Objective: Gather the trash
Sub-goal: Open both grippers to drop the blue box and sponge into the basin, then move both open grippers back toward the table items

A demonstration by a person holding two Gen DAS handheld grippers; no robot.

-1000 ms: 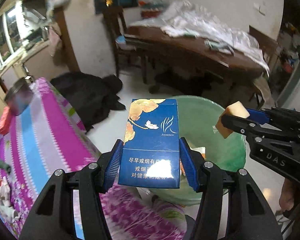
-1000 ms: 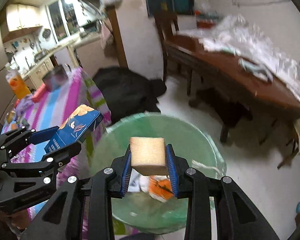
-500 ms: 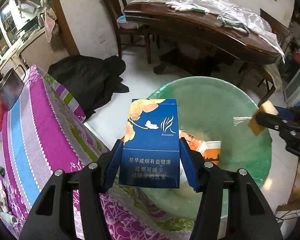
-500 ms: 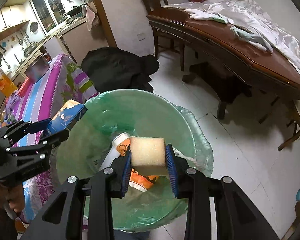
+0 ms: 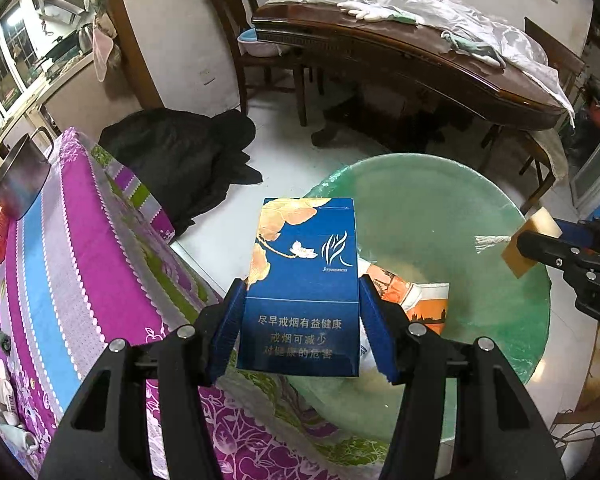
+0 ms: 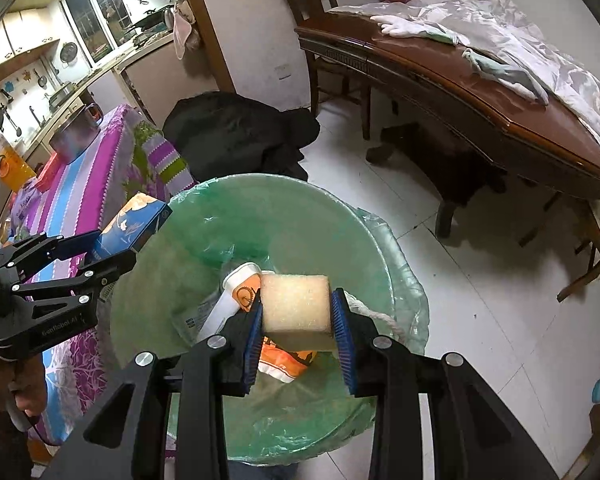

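Observation:
My left gripper (image 5: 302, 332) is shut on a blue cigarette pack (image 5: 304, 276) with orange leaves, held upright over the near left rim of a bin lined with a green bag (image 5: 440, 208). In the right wrist view that pack (image 6: 134, 222) hangs at the bin's left edge. My right gripper (image 6: 296, 340) is shut on a pale yellow sponge block (image 6: 296, 308), poised above the bin (image 6: 300, 216). Inside lie a white and orange paper cup (image 6: 236, 292) and an orange wrapper (image 6: 288, 362). From the left wrist view the sponge (image 5: 534, 240) shows at the bin's right rim.
A table with a purple, blue and grey striped cloth (image 5: 60, 248) stands left of the bin and carries a metal pot (image 5: 20, 180). A black garment heap (image 5: 180, 152) lies on the white tile floor. A dark wooden table (image 6: 480, 92) with white cloths stands behind.
Both grippers have tipped downward and sunk toward the bin, which now fills more of both views. Pack and sponge stay clamped. Almost no motion in the last half second.

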